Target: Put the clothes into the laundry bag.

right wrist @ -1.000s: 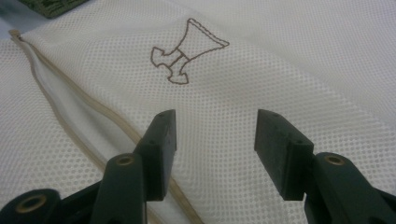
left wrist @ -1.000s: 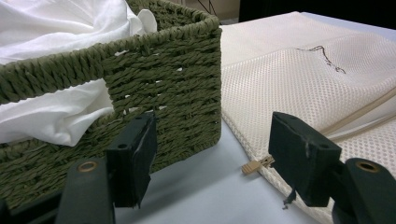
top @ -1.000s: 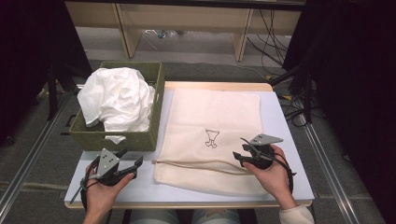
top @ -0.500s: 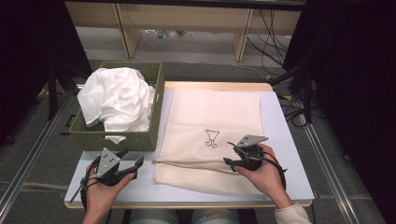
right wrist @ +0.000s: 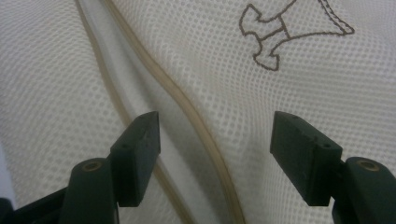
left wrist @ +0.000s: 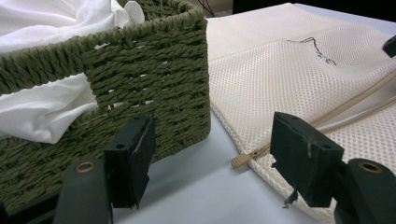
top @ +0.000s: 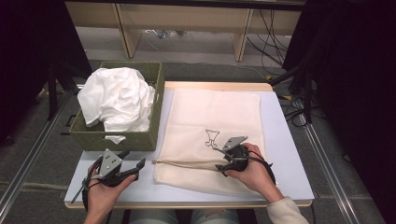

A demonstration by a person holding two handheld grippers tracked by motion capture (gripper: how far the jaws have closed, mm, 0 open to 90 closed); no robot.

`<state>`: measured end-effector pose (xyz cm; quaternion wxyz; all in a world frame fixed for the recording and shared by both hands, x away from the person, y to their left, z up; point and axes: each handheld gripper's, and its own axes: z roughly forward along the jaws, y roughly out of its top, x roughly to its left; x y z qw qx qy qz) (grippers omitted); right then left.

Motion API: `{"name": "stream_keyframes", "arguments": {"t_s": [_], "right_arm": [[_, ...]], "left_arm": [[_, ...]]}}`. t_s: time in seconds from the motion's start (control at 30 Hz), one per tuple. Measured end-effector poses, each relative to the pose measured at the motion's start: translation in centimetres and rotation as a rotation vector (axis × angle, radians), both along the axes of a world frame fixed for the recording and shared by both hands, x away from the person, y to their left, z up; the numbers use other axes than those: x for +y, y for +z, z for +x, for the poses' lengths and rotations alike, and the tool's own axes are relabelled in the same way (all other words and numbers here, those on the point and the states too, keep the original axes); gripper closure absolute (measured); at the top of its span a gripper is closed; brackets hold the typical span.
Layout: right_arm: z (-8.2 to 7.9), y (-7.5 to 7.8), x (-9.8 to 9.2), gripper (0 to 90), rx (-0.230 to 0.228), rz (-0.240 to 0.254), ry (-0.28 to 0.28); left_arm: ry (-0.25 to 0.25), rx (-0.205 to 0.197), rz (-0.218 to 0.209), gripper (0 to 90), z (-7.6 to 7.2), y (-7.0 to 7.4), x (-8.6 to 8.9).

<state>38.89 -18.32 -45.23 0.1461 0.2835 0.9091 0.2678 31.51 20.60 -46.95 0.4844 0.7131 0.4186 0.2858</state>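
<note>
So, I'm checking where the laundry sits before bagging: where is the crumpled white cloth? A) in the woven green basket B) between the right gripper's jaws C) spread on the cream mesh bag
A: the crumpled white cloth is piled in the woven green basket, beside the cream mesh bag.

Green woven basket at the table's left rear, heaped with crumpled white cloth that spills over the rim and pokes out through a handle slot. Pale blue tabletop with a wooden edge along the far side. Beyond it, grey floor, light wooden shelf legs and loose black cables. Dark curtains hanging at both sides. Metal rails running along the floor left and right.
</note>
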Motion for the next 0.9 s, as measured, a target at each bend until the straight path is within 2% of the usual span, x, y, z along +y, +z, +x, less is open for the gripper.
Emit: {"name": "stream_keyframes", "arguments": {"t_s": [0.07,0.13,0.17,0.2,0.27,0.33,0.4,0.47,0.53,0.6,0.67,0.7,0.77,0.8,0.9], "right_arm": [[0.4,-0.3,0.4,36.3,-0.001,-0.012,0.004],[0.8,-0.5,0.7,40.1,0.02,-0.045,0.014],[1.1,-0.7,1.0,43.9,0.022,-0.053,0.017],[1.3,-0.8,1.1,47.9,0.005,-0.062,0.023],[1.6,-1.0,1.4,61.6,0.017,-0.103,0.021],[1.8,-1.0,1.5,75.0,0.011,-0.108,0.01],[1.8,-0.8,1.5,80.0,0.01,-0.103,-0.003],[1.9,-0.3,1.4,84.6,0.004,-0.073,-0.015],[2.0,0.6,1.4,85.6,-0.024,-0.058,-0.023],[2.0,1.7,1.2,86.0,-0.082,-0.028,-0.039],[2.2,3.0,1.0,86.3,-0.108,0.004,-0.042],[2.2,3.7,1.0,86.4,-0.101,0.036,-0.063],[2.4,4.7,0.8,86.4,-0.155,0.048,-0.094],[2.5,5.1,0.9,86.4,-0.156,0.07,-0.103],[2.9,5.8,1.1,86.4,-0.173,0.097,-0.115]], "left_arm": [[0.0,0.002,0.001,30.9,-0.1,0.0,0.0],[0.001,0.005,0.005,30.9,-0.2,-0.1,0.0],[0.001,0.004,0.006,30.9,-0.2,-0.1,0.0],[0.002,0.006,0.006,30.9,-0.3,-0.1,0.0],[0.001,0.009,0.003,30.9,-0.4,-0.2,0.0],[0.003,0.007,0.003,30.9,-0.5,-0.2,0.0],[0.003,0.005,0.005,30.8,-0.5,-0.2,0.0],[0.004,0.004,0.009,30.8,-0.6,-0.2,0.0],[0.0,0.0,0.011,30.7,-0.6,-0.1,-0.1],[-0.008,-0.007,0.002,30.8,-0.6,0.0,-0.2],[-0.021,-0.016,-0.006,30.7,-0.7,0.2,-0.4],[-0.026,-0.018,-0.005,30.4,-0.7,0.4,-0.5],[-0.029,-0.029,-0.012,29.8,-0.8,0.6,-0.7],[-0.031,-0.032,-0.004,29.9,-0.8,0.7,-0.7],[-0.033,-0.037,-0.008,29.3,-0.9,1.1,-0.9]]}}
